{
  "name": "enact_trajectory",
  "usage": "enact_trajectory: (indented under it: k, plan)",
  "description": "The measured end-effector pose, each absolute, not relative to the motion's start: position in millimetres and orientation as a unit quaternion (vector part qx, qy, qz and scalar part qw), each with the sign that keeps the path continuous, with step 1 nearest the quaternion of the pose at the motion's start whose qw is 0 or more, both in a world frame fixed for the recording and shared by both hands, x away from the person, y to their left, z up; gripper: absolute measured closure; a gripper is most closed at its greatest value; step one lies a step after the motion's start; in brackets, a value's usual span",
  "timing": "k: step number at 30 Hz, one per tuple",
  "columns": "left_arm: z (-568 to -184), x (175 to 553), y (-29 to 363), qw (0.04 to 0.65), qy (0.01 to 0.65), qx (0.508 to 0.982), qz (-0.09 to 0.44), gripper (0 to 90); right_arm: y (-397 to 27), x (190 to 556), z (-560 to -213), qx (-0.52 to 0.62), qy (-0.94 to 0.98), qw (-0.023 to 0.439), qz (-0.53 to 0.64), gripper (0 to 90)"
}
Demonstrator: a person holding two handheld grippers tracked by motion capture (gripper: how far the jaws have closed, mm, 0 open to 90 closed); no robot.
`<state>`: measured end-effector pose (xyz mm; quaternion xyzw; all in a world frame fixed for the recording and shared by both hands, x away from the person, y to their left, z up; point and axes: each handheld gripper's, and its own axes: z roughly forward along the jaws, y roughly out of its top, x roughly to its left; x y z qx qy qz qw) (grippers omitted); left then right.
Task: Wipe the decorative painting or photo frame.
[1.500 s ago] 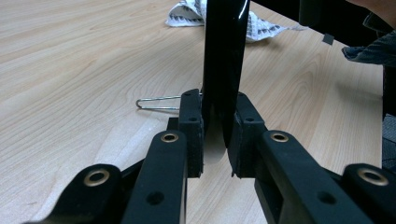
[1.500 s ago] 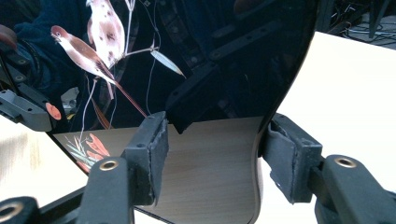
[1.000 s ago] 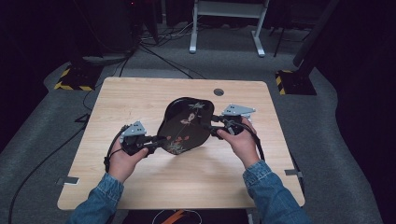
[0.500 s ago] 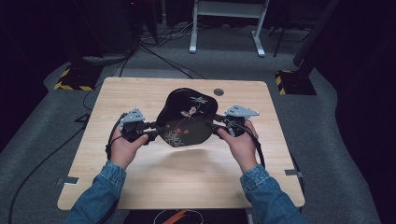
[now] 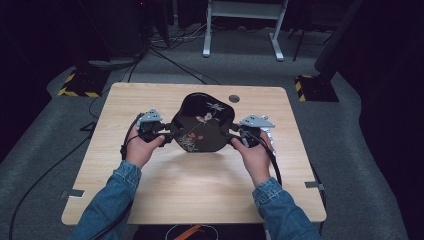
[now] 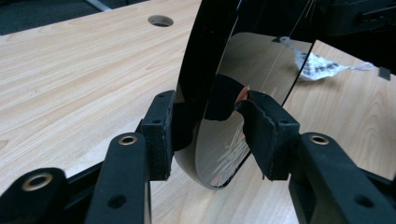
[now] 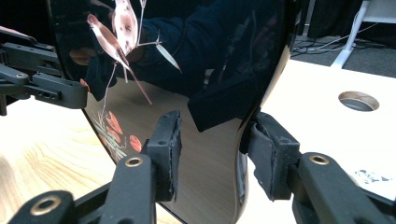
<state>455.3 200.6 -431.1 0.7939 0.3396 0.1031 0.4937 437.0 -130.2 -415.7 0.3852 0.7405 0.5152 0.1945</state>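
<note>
A glossy black lacquer tray (image 5: pixel 202 125) with painted flowers and leaves stands tilted up on edge over the wooden table (image 5: pixel 200 200), held between the two grippers. My left gripper (image 5: pixel 172 134) has the tray's left rim (image 6: pixel 252 60) between its jaws. The jaws have just been opening wider, and both pads (image 6: pixel 161 126) still touch the tray. My right gripper (image 5: pixel 231 139) holds the right rim (image 7: pixel 210 56). Its jaws have just been closing, and now one pad (image 7: pixel 166 140) lies on the painted face and the other behind the rim.
A round cable hole (image 5: pixel 234 98) sits in the table behind the tray. A crumpled clear wrapper (image 6: pixel 322 65) lies by the right hand. Desk legs (image 5: pixel 242 30) and cables cross the dark floor beyond the table.
The tray has been lifted from a low slant to a steeper, more upright tilt and shifted toward the table's far side. The left hand moved with it; the right hand stayed nearly still.
</note>
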Motion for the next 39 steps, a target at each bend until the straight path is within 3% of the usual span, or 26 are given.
enact_trajectory:
  k: [14, 23, 34, 39]
  plan:
    - [-437.3, 464.7, 199.2, 0.502, 0.347, 0.787, 0.097, 52.5, -129.9, 441.7, -424.4, 0.392, 0.743, 0.190, 0.508, 54.2]
    - [-436.9, 462.2, 198.6, 0.508, 0.358, 0.778, 0.093, 52.1, -129.2, 441.9, -425.0, 0.388, 0.748, 0.193, 0.503, 47.7]
    - [-417.6, 445.7, 201.6, 0.522, 0.347, 0.770, 0.119, 30.2, -141.0, 436.5, -412.5, 0.382, 0.746, 0.208, 0.504, 42.0]
    - [-405.6, 428.7, 207.3, 0.531, 0.339, 0.764, 0.139, 28.3, -150.4, 427.2, -399.6, 0.373, 0.749, 0.206, 0.507, 40.3]
